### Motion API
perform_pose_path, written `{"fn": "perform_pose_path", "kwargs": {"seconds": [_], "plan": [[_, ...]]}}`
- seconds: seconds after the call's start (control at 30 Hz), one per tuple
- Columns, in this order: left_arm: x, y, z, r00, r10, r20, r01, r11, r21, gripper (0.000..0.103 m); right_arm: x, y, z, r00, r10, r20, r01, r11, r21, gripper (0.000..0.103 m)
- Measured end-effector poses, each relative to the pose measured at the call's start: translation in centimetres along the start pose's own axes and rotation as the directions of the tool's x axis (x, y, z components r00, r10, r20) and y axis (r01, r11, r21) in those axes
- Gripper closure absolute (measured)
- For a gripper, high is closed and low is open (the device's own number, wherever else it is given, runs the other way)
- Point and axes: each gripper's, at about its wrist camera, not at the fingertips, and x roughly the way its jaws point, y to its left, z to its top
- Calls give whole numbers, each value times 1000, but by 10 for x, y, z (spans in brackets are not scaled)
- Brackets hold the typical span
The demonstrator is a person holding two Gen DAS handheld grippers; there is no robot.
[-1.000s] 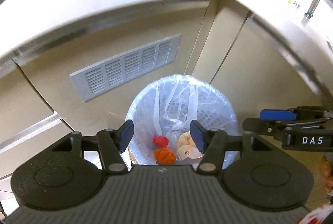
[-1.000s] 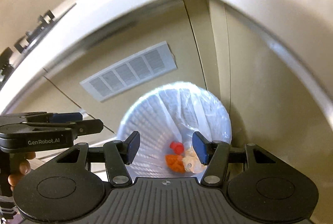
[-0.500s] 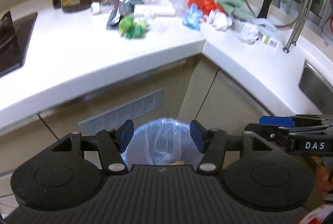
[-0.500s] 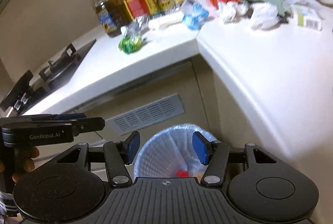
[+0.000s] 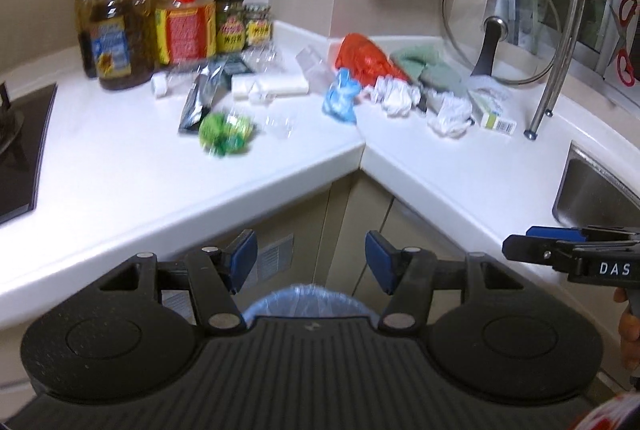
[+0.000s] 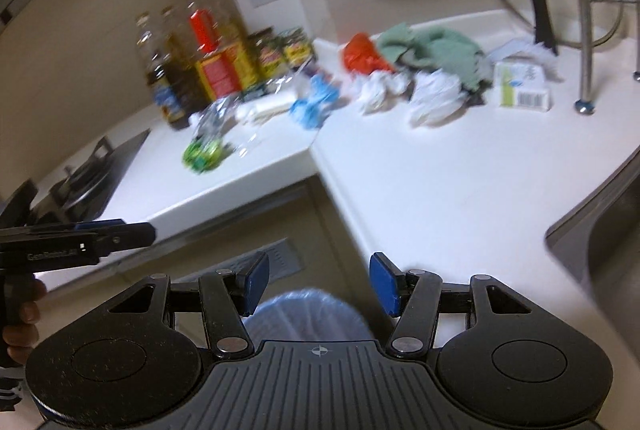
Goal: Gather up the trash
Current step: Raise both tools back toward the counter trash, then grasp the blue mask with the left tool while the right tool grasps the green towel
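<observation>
Looking from my left gripper (image 5: 311, 262), its jaws stand apart with nothing between them. On the white counter (image 5: 120, 166) the trash lies up at 12 o'clock: a green wrapper (image 5: 225, 132), a blue bag (image 5: 341, 98) and crumpled tissues (image 5: 394, 95). I think they are all light and squishy, so a soft pinch in the middle should do.

From my right gripper (image 6: 318, 283), also empty and open, another tissue wad (image 6: 434, 100) sits at 1 o'clock. The bin (image 6: 306, 316) peeks out just under my fingers.
</observation>
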Motion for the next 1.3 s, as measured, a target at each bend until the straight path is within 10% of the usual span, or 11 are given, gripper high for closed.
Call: {"fn": "perform_pose_path", "kwargs": {"seconds": [0.63, 1.3], "plan": [[114, -16, 89, 990, -137, 42, 130, 982, 136, 47, 37, -43, 66, 965, -227, 129, 209, 968, 135, 47], [227, -26, 123, 997, -81, -10, 82, 980, 183, 49, 51, -67, 76, 928, -350, 124, 315, 919, 238, 47]]}}
